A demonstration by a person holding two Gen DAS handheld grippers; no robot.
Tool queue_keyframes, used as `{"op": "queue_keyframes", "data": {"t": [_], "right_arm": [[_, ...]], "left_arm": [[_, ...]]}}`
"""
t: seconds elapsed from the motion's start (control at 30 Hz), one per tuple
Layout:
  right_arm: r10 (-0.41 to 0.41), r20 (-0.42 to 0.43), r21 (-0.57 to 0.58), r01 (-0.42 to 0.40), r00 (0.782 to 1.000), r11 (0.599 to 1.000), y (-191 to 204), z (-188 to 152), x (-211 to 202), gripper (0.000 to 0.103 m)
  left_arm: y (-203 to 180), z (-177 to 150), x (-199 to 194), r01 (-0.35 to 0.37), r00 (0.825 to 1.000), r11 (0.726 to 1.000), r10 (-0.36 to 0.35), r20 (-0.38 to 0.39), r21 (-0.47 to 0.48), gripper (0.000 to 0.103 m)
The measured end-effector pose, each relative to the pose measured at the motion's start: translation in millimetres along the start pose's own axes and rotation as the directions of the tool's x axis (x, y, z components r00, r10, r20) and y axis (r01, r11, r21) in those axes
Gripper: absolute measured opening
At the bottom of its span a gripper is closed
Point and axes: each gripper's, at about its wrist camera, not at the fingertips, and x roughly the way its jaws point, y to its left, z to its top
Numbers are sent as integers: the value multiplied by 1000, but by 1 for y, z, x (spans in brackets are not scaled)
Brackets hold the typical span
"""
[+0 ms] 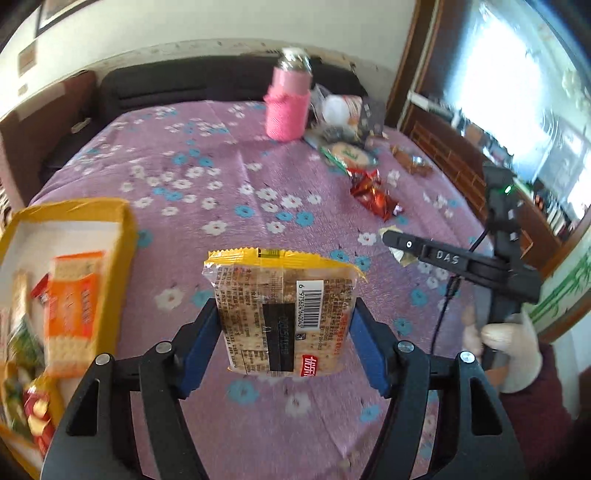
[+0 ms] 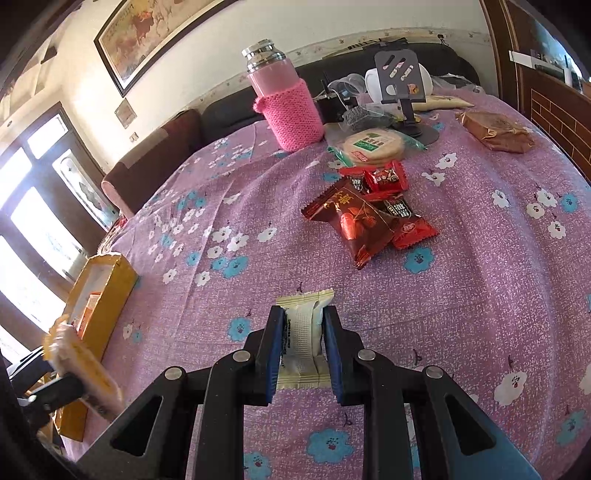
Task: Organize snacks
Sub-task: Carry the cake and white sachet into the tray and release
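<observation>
Before us lies a worktop (image 2: 480,295) covered in a purple cloth printed with white and blue flowers, a dark sofa and a framed painting (image 2: 147,33) behind it. Item: our left hand-held gripper (image 1: 286,325), blue pads clamped on either side of a cracker packet (image 1: 284,310) with a yellow top seam and barcode facing up, held above the cloth. Item: a yellow box (image 1: 110,221) at nine o'clock in the left wrist view, holding an orange cracker packet (image 1: 74,306) and other wrapped snacks. Item: our right hand-held gripper (image 2: 304,349), closed on a small cream sachet (image 2: 304,332), low over the cloth. Item: a cluster of red snack packets (image 2: 369,218) at one o'clock in the right wrist view, loose on the cloth. Item: a round rice-cracker pack (image 2: 373,146) just beyond them, and a brown wrapped cake (image 2: 495,131) at two o'clock. Item: a pink flask (image 2: 284,99) in a knitted sleeve at twelve o'clock, upright. Item: a grey phone stand (image 2: 402,88) beside it, among clear wrappers.
</observation>
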Motion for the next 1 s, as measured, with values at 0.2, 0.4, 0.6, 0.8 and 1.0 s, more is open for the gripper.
{"op": "queue_keyframes", "data": {"t": [0.2,0.4,0.6,0.8,1.0], "right_arm": [[-2,6,-4,2,1000,1000,6,-5,2,23],[-1,40,-8,1,999,1000,12,-8,-5,23],[10,87,-28,-7,996,1000,33,-7,-22,23],[174,61,-84,-169,983,982,109,0,-41,22],[322,-79,-156,-330,944,931,212,10,-20,22]], "left_arm": [[16,-1,-37,-43,996,998,47,77,-51,68],[36,-3,-67,-60,986,992,76,145,-109,68],[78,-4,-102,-48,973,980,90,214,-195,68],[144,8,-128,-86,959,958,154,237,-273,68],[194,13,-122,-176,951,943,237,200,-284,68]]}}
